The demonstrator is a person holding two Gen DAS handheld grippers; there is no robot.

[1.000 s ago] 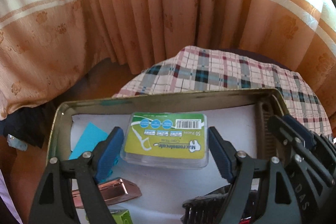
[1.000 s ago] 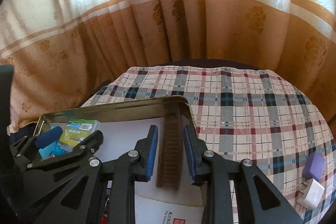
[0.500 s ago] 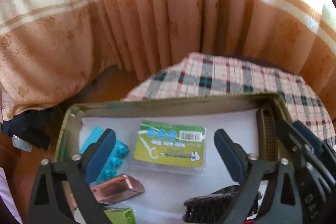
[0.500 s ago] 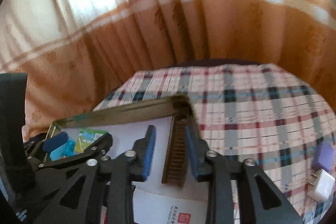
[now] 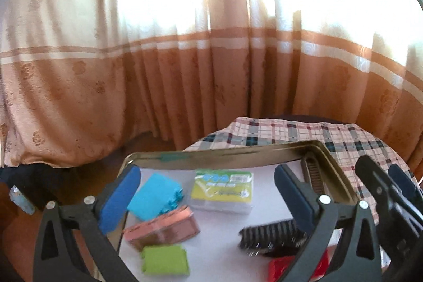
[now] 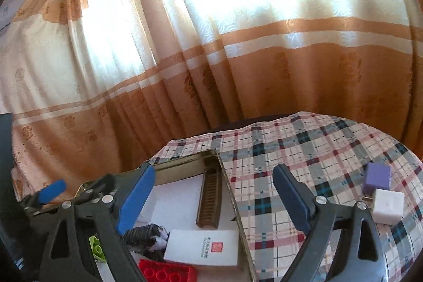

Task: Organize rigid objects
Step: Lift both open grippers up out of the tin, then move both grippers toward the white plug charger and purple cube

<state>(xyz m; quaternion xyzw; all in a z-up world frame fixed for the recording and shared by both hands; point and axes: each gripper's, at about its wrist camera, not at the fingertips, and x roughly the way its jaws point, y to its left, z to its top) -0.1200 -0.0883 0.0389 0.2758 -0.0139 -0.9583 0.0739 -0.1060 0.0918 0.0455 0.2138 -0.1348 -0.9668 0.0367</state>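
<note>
A metal tray on the plaid cloth holds a green-labelled floss box, a blue brick, a copper case, a green brick, a black brush and a red brick. A brown comb lies along the tray's right wall. My left gripper hovers above the tray, jaws opening wide, nothing between them. My right gripper is raised over the tray's right corner, jaws opening, clear of the comb.
On the plaid cloth, right of the tray, sit a purple block and a white plug cube. A white card box lies in the tray's near right part. Orange curtains hang close behind the round table.
The right gripper opened and let go of the comb, which now lies against the tray wall. The left gripper widened around the floss box. Both pulled back and tilted upward.
</note>
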